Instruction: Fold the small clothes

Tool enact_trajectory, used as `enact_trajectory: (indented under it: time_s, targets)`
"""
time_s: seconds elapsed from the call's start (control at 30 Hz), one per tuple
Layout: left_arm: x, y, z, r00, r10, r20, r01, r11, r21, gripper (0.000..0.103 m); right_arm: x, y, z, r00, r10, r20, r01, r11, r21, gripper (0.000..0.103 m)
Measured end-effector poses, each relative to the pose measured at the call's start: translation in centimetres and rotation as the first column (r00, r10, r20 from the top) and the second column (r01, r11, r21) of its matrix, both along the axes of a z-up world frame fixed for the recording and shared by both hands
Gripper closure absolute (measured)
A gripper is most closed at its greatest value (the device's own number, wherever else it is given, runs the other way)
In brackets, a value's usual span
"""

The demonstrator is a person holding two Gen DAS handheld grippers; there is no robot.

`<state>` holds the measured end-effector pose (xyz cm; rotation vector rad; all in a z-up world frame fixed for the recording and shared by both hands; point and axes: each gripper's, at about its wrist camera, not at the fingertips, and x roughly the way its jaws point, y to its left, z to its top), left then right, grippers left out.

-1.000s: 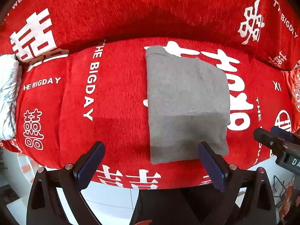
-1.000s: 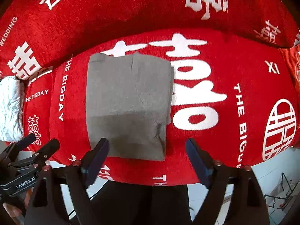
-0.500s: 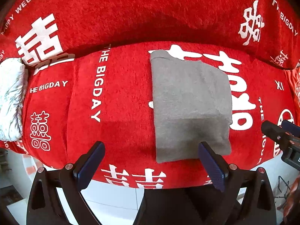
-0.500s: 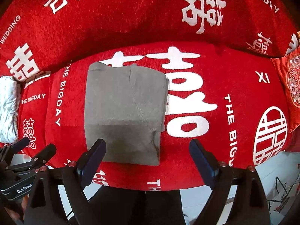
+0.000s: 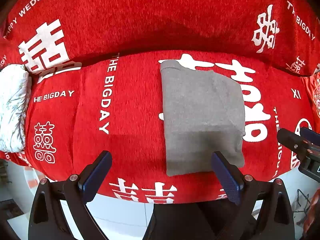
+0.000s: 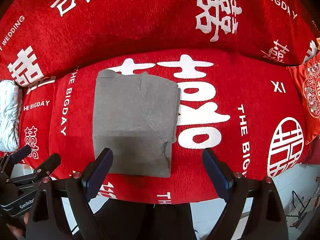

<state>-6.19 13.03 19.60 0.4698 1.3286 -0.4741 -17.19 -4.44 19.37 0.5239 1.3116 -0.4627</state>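
The left gripper has its jaws spread wide, nothing between the blue pads. The right gripper is likewise gaping and empty. Both point forward, side by side and well apart: each shows at the edge of the other's view, the right and the left

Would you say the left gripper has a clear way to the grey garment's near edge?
Probably yes: the left gripper is open, the grey garment lies flat ahead on the red cover, and nothing sits between them.
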Motion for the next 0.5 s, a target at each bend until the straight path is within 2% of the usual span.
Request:
enact_trajectory:
  time_s: [0.5]
  targets:
    - [0.32,0.22,0.34,1.0,0.002,0.003,-0.002,1.0,-0.004,0.004,0.14,0.22,0.25,1.0,0.005,0.003,-0.005,1.0,0.0,0.011]
